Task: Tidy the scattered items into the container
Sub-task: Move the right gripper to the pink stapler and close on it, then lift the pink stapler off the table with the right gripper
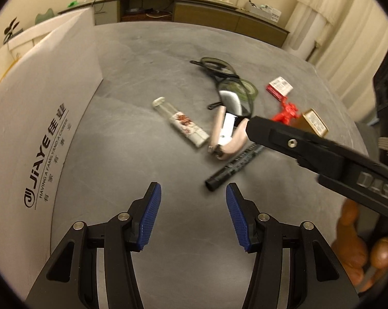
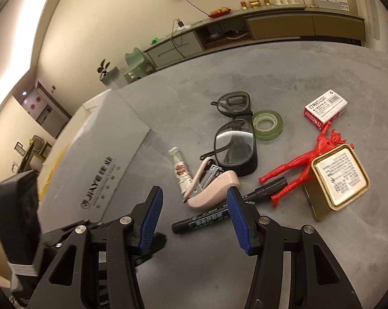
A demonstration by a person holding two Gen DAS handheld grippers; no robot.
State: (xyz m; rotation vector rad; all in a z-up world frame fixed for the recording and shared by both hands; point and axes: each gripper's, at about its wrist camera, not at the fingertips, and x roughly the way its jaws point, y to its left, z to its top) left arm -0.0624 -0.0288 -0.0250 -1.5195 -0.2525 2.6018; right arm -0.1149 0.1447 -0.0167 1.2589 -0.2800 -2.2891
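Table: grey, matt, stone-like surface with faint veins; all the things lay on it.
Container: a big white box with smooth flat walls and printed "JIAYE" letters, standing on the left part of the table, well apart from the scattered items.
My left tongs: the two blue ribbed pads stood wide apart; they held nothing and touched nothing, hanging above bare table near the marker's end.
My right tongs: also wide apart and holding nothing; the pink stapler and the marker showed between the pads, but I cannot tell if a pad touched them.
Glasses: black plastic frame, clear curved lenses, arms folded, lying in the middle of the pile.
Red figure: shiny plastic, thin limbs, its legs partly under the tin.
Tin: golden metal, rectangular with rounded corners and a paper label, tilted on the figure.
Stapler: pale pink, smooth and rounded, its top part lifted open, just beside the glasses.
Marker: black cylinder with white print, lying below the stapler.
Small box: red and white cardboard, near the figure's head.
Tape roll: greenish, translucent ring, touching the glasses.
Tube: small, clear cap, white body with red pattern, left of the stapler.
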